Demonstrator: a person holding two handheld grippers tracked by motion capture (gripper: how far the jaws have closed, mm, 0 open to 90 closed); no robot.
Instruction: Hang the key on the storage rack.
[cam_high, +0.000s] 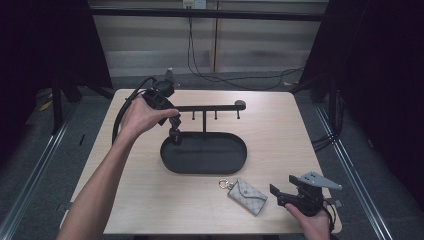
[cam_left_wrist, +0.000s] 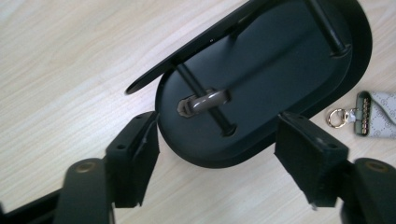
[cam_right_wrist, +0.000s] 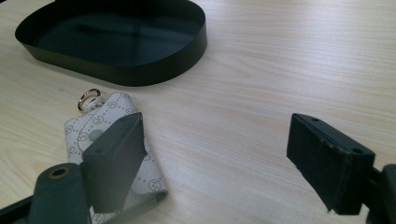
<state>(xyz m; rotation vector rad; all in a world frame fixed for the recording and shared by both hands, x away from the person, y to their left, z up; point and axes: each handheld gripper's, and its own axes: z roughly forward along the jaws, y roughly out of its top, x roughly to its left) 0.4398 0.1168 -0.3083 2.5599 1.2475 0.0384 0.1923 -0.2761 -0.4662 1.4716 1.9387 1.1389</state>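
Note:
A black oval tray (cam_high: 239, 162) sits mid-table with a T-shaped stand whose bar (cam_high: 210, 107) carries several small hooks. My left gripper (cam_high: 173, 129) is held over the tray's left end, below the bar's left tip, and stands open. In the left gripper view the left gripper (cam_left_wrist: 219, 128) frames the tray (cam_left_wrist: 355, 60), the bar (cam_left_wrist: 187, 46) and a small brownish shape (cam_left_wrist: 205, 100) around a peg; I cannot tell what it is. A grey patterned key pouch (cam_high: 248, 196) with a metal ring (cam_high: 223, 184) lies flat in front of the tray. My right gripper (cam_high: 283, 184) is open just right of it, with the pouch (cam_right_wrist: 93, 122) behind its left jaw.
The tray's wall (cam_right_wrist: 140, 70) is low and close behind the pouch. Bare wood extends right of the pouch and along both sides of the tray. The table's front edge is close to the right hand. Cables trail on the floor behind the table.

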